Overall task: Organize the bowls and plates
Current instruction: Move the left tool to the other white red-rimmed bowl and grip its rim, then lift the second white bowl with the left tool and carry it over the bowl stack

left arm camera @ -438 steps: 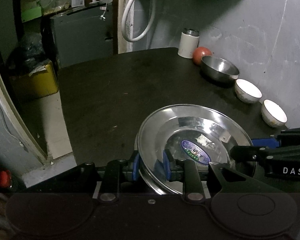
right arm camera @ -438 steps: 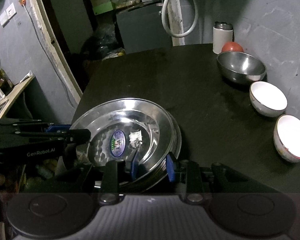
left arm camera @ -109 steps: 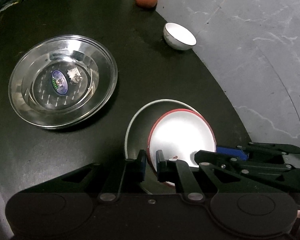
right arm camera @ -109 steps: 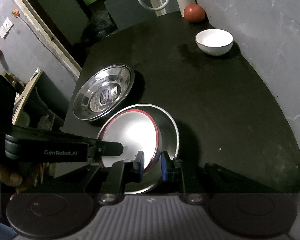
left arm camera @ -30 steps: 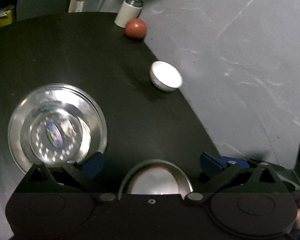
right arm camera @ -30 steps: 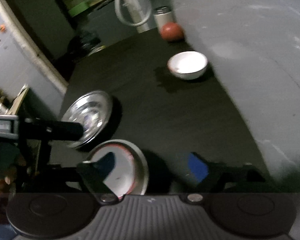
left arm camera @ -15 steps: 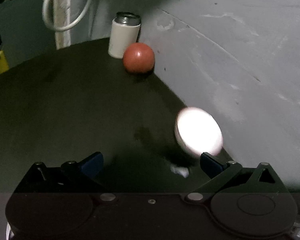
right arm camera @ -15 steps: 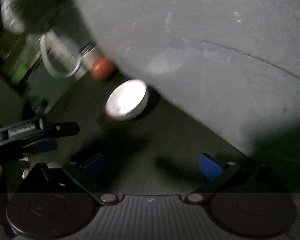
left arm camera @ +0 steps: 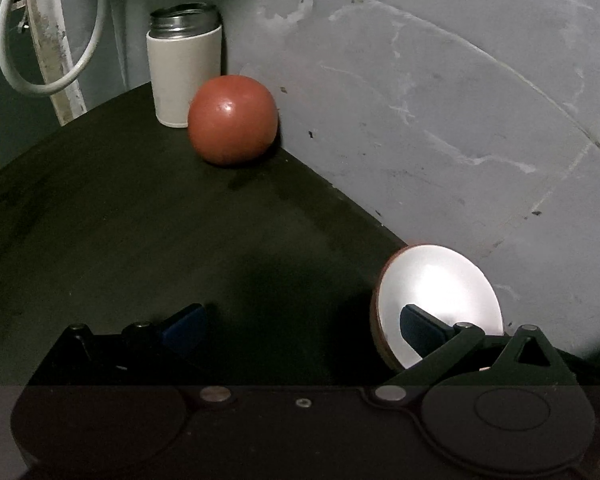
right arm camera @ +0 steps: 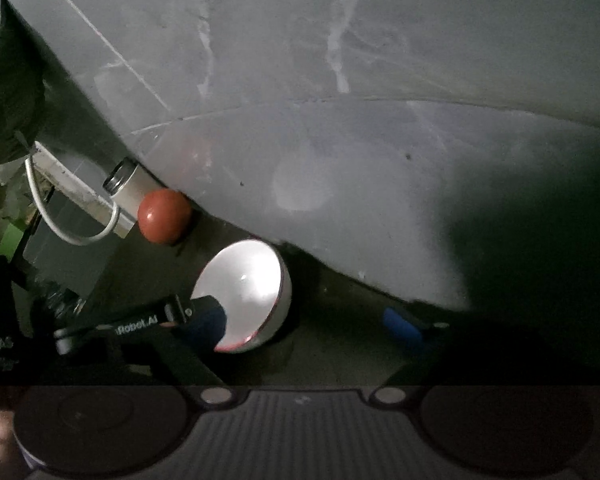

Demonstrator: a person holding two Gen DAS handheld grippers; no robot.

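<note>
A white bowl with a red rim (left arm camera: 440, 296) sits on the dark table near the grey wall, low right in the left wrist view. My left gripper (left arm camera: 296, 328) is open; its right fingertip (left arm camera: 416, 324) reaches over the bowl's near rim. The bowl also shows in the right wrist view (right arm camera: 248, 288), between the wide-open fingers of my right gripper (right arm camera: 308, 328). The left gripper's finger (right arm camera: 140, 320) overlaps the bowl's left edge there. The steel plates and the stacked bowls are out of view.
A red ball (left arm camera: 232, 120) and a white steel-lidded canister (left arm camera: 184, 68) stand at the table's far corner against the wall (left arm camera: 440, 100). A white hose loop (left arm camera: 48, 40) hangs beyond the table edge. Bare dark tabletop (left arm camera: 120, 220) lies left of the bowl.
Both grippers have swung toward the wall and come close to the white bowl. The steel plates and the stacked bowls have dropped out of view. Both grippers stay open.
</note>
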